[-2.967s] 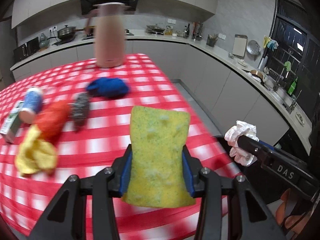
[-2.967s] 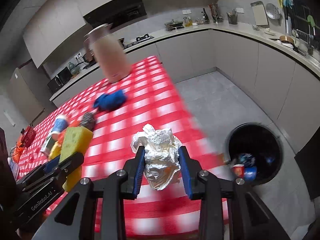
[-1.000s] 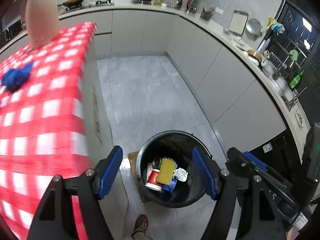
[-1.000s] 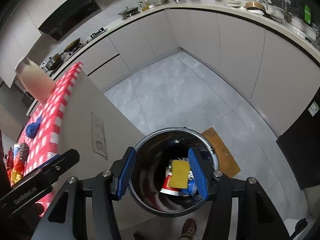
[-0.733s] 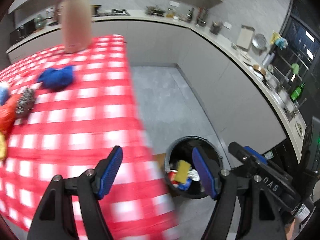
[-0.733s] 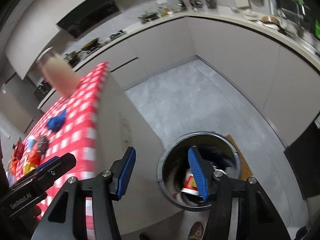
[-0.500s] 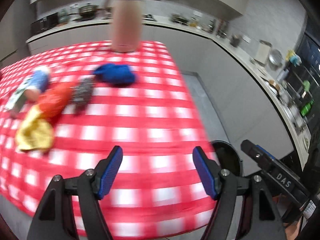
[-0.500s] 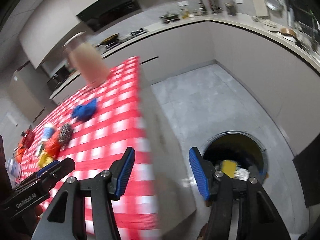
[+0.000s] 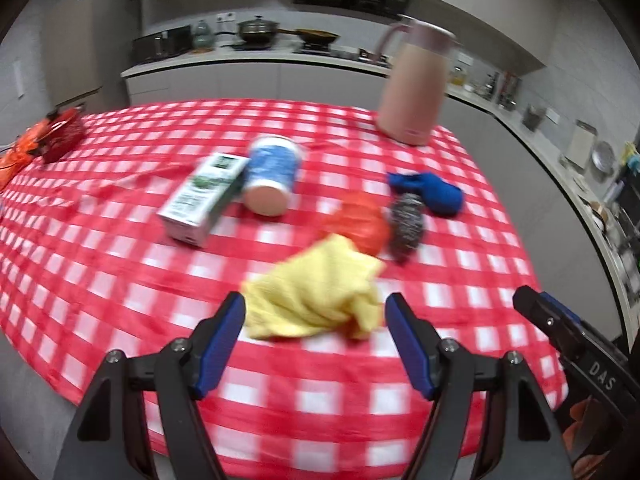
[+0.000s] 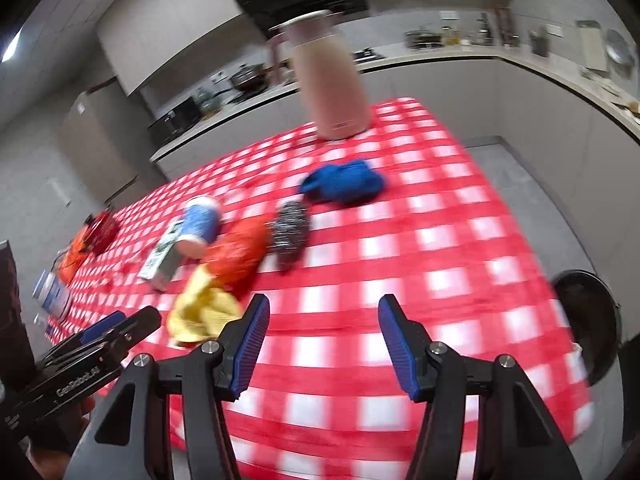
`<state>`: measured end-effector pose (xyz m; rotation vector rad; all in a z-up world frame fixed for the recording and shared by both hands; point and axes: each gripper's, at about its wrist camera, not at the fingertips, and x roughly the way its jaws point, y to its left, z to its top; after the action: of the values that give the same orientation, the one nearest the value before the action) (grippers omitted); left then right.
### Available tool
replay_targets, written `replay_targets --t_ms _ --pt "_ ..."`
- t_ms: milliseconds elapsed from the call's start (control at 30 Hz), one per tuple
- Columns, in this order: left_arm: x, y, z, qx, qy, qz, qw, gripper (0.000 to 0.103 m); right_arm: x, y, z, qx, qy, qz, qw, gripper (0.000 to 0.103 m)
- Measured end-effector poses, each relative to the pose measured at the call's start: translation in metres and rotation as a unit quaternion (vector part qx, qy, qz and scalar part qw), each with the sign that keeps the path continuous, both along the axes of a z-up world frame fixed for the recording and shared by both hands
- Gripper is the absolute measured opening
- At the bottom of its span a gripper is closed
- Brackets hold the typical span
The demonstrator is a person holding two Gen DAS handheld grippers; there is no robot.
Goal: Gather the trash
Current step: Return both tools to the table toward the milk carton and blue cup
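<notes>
On the red checked tablecloth [image 9: 120, 264] lie a yellow cloth [image 9: 320, 280], an orange crumpled bag [image 9: 360, 220], a steel scourer [image 9: 406, 224], a blue cloth [image 9: 434, 194], a tipped blue-white cup [image 9: 272, 176] and a green-white carton [image 9: 204, 200]. My left gripper [image 9: 315, 320] hangs open just short of the yellow cloth, pads clear of it. My right gripper [image 10: 323, 320] is open over bare tablecloth [image 10: 440, 240], with the scourer [image 10: 290, 232] and the blue cloth [image 10: 344, 182] beyond it and the yellow cloth [image 10: 200, 312] to its left.
A tall pink jug [image 9: 414, 88] stands at the table's far right corner. Red and orange items [image 9: 60, 136] sit at the far left edge. The black trash bin [image 10: 588, 320] stands on the floor off the table's right side. Kitchen counters run behind.
Three seconds ago the left gripper held a yellow sponge and the right a crumpled wad; a second ago both lay in the bin. Both open grippers have swung from the bin back over the table.
</notes>
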<state>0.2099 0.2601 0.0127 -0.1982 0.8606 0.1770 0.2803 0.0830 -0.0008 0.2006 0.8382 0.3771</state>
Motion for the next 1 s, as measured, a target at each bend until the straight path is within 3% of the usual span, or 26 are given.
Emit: replay_targets --t_ms 200,500,1000 --pt "0.010 0.042 -0.002 0.007 -0.006 0.045 0.9989 0.074 0.019 0.057 0.006 0.007 -0.014 0.055 0.998 0.059" --pt "0.026 0.083 -0.009 0.013 0.006 0.053 0.9985 0.074 0.042 0.112 0.007 0.011 -0.013 0.085 0.996 0.059" --pt "0.095 0.142 -0.041 0.010 0.045 -0.051 0.9976 0.074 0.076 0.197 -0.007 -0.012 0.003 0.010 1.000 0.059"
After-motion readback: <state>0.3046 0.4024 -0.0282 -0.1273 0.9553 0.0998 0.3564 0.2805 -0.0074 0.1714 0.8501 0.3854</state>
